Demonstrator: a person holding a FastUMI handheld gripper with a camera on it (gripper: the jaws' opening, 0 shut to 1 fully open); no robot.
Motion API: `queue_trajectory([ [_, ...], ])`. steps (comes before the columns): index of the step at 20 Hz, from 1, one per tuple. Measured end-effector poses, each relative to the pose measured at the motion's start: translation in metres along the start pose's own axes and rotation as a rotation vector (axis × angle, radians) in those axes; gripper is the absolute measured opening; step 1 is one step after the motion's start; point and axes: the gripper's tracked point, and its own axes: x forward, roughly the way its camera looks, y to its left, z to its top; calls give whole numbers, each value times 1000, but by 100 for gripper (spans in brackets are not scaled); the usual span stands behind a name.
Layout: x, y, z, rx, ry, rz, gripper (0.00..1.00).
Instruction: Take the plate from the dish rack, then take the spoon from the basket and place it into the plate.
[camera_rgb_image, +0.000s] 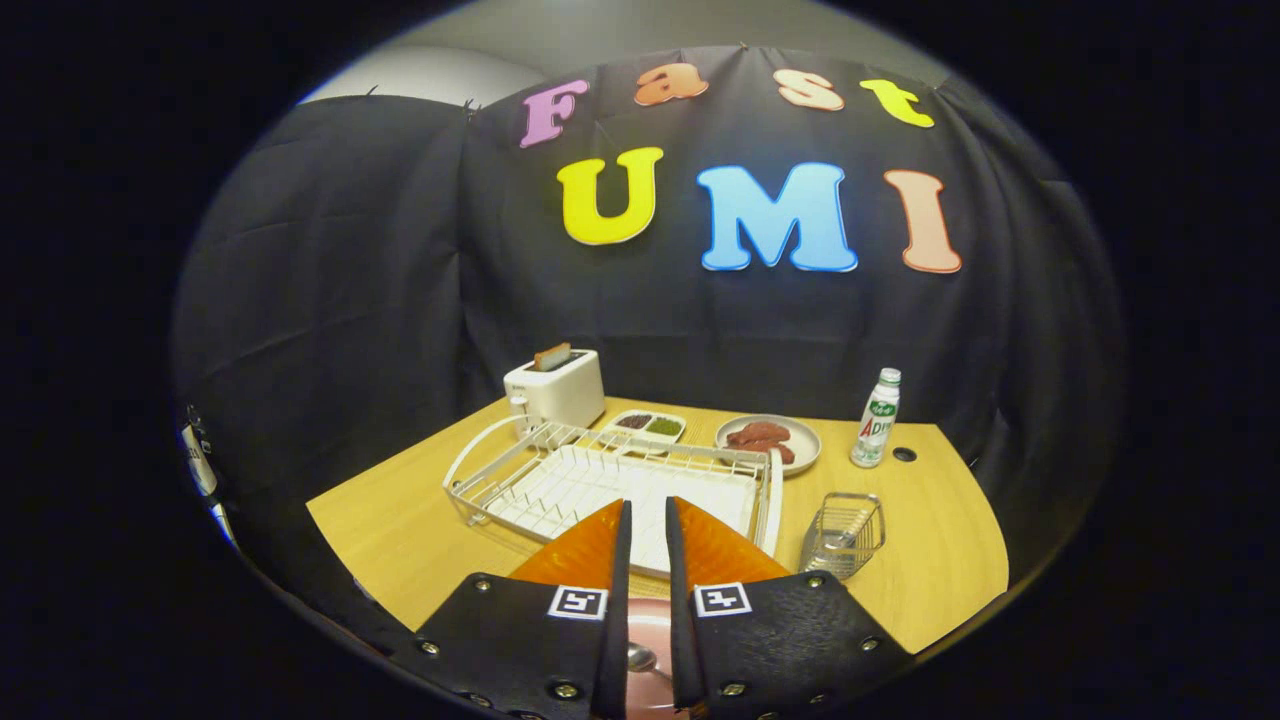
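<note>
My gripper (647, 503) hovers over the near part of the wooden table (400, 530). Its fingers stand a narrow gap apart, with nothing pressed between them. Down in that gap, close under the gripper, a pink plate (652, 625) shows with the bowl of a metal spoon (640, 657) lying on it. The white wire dish rack (560, 480) lies just ahead of the fingertips, and no dish stands in it. To the right of the fingers stands the small wire basket (843, 533).
Beyond the rack, a white toaster (556, 388) holds a slice of bread. Next to it are a small tray of seasonings (648, 425) and a plate of meat (768, 440). A bottle (877, 418) stands at the back right.
</note>
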Motion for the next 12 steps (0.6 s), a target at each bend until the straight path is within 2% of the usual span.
queue_trajectory([
  [7,-35,-62,78,8,-187,-167,18],
  [12,-50,-96,101,22,-234,-233,17],
])
